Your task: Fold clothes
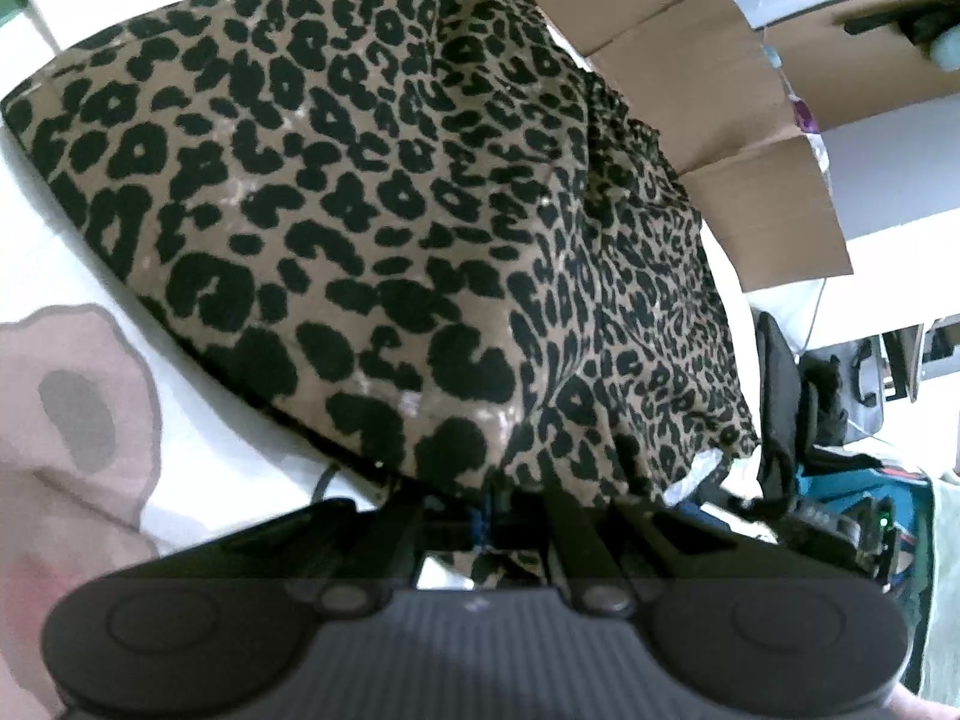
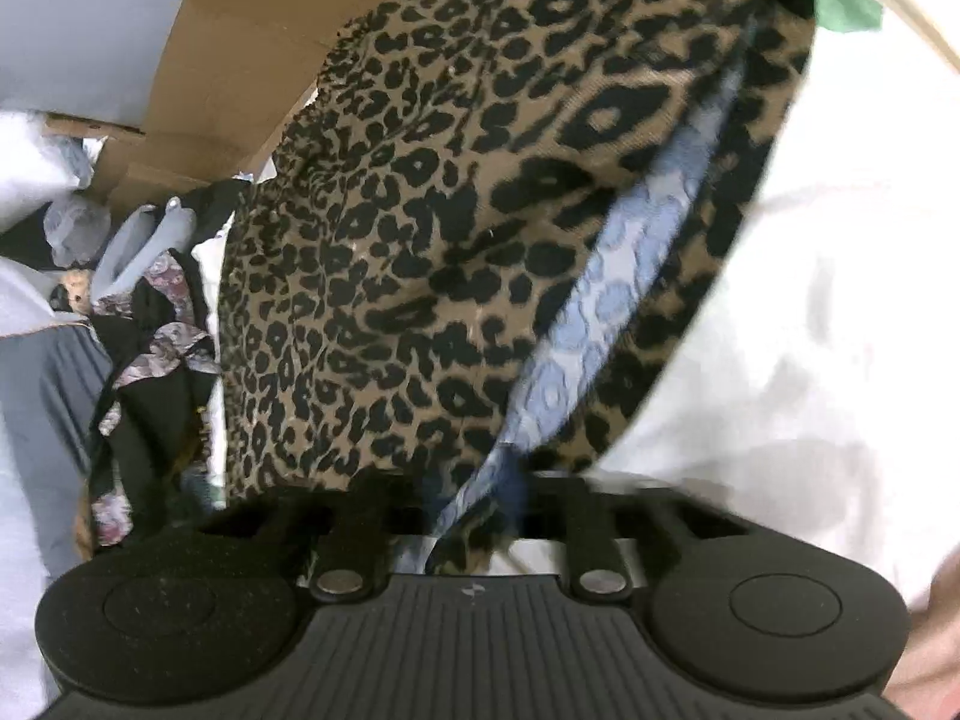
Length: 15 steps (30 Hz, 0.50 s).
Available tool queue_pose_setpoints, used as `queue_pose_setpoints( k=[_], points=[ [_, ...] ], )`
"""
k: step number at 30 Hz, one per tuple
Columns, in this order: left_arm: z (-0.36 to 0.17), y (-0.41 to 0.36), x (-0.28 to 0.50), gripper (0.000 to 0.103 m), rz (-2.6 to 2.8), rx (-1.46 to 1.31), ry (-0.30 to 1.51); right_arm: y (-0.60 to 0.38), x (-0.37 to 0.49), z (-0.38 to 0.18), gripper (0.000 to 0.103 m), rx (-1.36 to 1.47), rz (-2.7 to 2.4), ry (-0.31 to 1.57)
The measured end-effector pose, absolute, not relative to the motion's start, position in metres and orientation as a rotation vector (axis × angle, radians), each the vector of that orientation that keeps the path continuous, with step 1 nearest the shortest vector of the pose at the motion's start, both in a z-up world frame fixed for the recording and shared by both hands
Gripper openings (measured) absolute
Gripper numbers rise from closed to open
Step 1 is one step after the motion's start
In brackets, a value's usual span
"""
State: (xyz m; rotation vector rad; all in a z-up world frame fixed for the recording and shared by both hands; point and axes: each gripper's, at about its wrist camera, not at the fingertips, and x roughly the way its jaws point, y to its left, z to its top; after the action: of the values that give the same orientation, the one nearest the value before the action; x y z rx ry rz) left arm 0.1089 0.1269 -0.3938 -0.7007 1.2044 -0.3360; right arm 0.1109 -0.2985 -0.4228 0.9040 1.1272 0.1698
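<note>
A leopard-print garment (image 1: 372, 198) lies spread on a white sheet (image 1: 228, 450). Its near edge drapes over my left gripper (image 1: 486, 507), whose fingers converge under the cloth and are shut on the hem; the tips are hidden. In the right wrist view the same leopard-print garment (image 2: 432, 228) shows a fold with its pale blue inside (image 2: 606, 294) turned out. My right gripper (image 2: 468, 510) holds its fingers (image 2: 354, 516) well apart. A strip of the garment's edge hangs loosely between them, and neither pad presses on it.
Brown cardboard boxes (image 1: 690, 60) stand behind the garment, also as cardboard (image 2: 240, 48) at upper left. A heap of other clothes (image 2: 150, 330) lies left of the garment. Dark bags and clutter (image 1: 840, 408) sit beyond the bed's right edge. The sheet bears a pinkish print (image 1: 72, 420).
</note>
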Motion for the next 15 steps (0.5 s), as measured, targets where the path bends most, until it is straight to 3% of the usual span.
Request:
queue_pose_setpoints(
  k=[10,11,12,13,15],
  points=[
    [-0.399,0.122,0.112,0.002,-0.34,-0.713,1.192,-0.3,0.125,-0.44,0.049,0.97,0.128,1.069],
    [-0.399,0.122,0.112,0.002,-0.341,-0.714,1.196,-0.3,0.126,-0.441,0.037,0.975,0.133,1.073],
    [-0.399,0.122,0.112,0.002,-0.343,-0.712,1.199,-0.3,0.128,-0.442,0.013,0.978,0.138,1.078],
    [-0.399,0.121,0.112,0.002,-0.345,-0.71,1.203,-0.301,0.129,-0.443,0.0,0.973,0.142,1.09],
    [-0.397,0.123,0.111,0.002,-0.348,-0.711,1.21,-0.302,0.127,-0.441,0.0,0.967,0.145,1.099]
  ],
)
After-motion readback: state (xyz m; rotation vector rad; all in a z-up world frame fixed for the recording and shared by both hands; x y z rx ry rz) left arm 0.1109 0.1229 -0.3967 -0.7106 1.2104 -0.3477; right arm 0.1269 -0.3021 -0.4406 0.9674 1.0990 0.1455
